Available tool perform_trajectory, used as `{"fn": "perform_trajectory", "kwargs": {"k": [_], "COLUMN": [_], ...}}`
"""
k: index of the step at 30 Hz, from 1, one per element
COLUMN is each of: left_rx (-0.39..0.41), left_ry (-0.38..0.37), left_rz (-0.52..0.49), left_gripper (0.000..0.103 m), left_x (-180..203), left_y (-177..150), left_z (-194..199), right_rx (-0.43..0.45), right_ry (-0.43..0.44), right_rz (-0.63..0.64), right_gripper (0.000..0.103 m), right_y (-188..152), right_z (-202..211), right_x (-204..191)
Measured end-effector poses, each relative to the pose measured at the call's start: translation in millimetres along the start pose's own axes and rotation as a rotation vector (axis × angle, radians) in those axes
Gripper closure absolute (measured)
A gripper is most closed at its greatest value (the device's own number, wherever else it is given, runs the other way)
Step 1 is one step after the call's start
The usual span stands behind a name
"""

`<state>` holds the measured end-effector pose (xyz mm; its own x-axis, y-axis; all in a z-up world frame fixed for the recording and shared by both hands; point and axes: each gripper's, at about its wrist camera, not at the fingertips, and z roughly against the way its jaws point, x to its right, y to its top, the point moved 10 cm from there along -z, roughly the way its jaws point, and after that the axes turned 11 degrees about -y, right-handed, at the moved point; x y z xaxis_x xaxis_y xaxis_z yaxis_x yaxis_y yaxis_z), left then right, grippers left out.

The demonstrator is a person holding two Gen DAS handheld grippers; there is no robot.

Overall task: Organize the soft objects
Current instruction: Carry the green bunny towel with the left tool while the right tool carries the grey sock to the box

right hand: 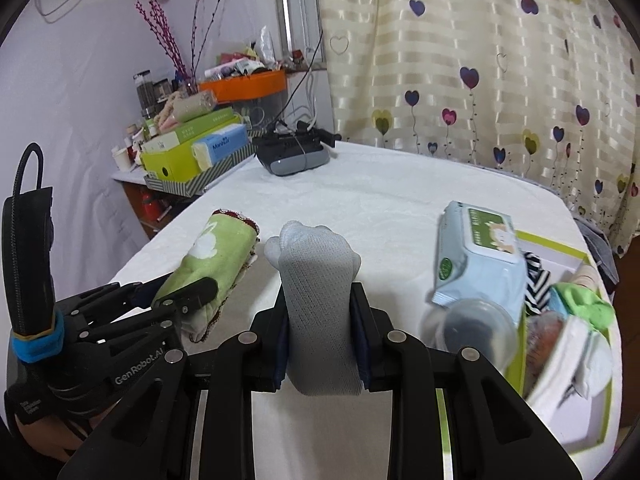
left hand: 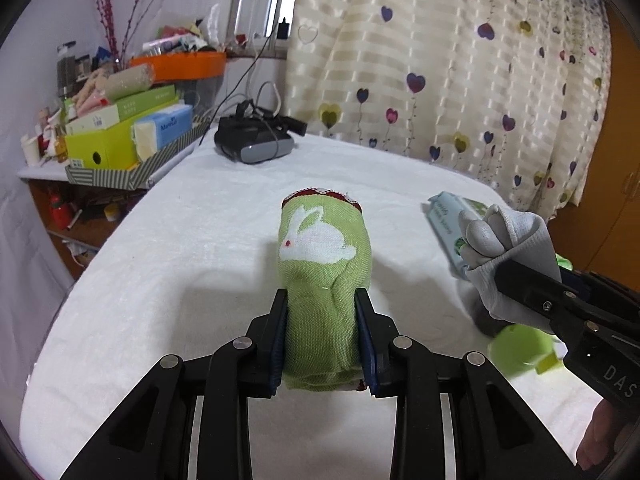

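White-covered table (left hand: 160,240) by heart-print curtain (left hand: 440,80); left gripper (left hand: 322,312) clamps green cloth (left hand: 324,248), right gripper (right hand: 320,312) clamps probably a grey sock (right hand: 316,280).

The left gripper (left hand: 322,334) is clamped tight, its two blue-padded fingers (left hand: 279,340) pressed flat against either side of the rolled green cloth (left hand: 324,264), which sticks straight out ahead between them. It hangs just above the white surface (left hand: 180,264). From the right wrist view the left gripper (right hand: 200,292) sits to the left of the grey sock (right hand: 316,280), tilted upward, its black linkage folded in. The right gripper (right hand: 320,336) is closed too, pinching that sock at its middle so the toe end juts forward. A bare fingertip (left hand: 596,436) of the person's right hand shows at the handle.
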<state>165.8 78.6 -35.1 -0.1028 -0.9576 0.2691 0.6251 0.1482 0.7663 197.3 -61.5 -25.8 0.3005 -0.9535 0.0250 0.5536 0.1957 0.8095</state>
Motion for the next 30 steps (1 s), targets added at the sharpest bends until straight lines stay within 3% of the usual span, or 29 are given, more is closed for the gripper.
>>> {"fn": "perform_trajectory", "kwargs": {"k": [14,30], "left_rx": [0.045,0.041], "left_ry": [-0.051,-0.123], "left_rz": [-0.067,-0.133], "left_gripper": [0.074,0.074], "left_x": [61,129], "left_y": [-5,-7], "left_z": [39,33], "right_rx": [0.070,0.093], "right_ry": [-0.010,-0.052], "right_rz": [-0.037,-0.113], "right_gripper": [0.075,0.075], "right_y": [-17,-31], "right_z": [53,70], "right_x": [31,89]}}
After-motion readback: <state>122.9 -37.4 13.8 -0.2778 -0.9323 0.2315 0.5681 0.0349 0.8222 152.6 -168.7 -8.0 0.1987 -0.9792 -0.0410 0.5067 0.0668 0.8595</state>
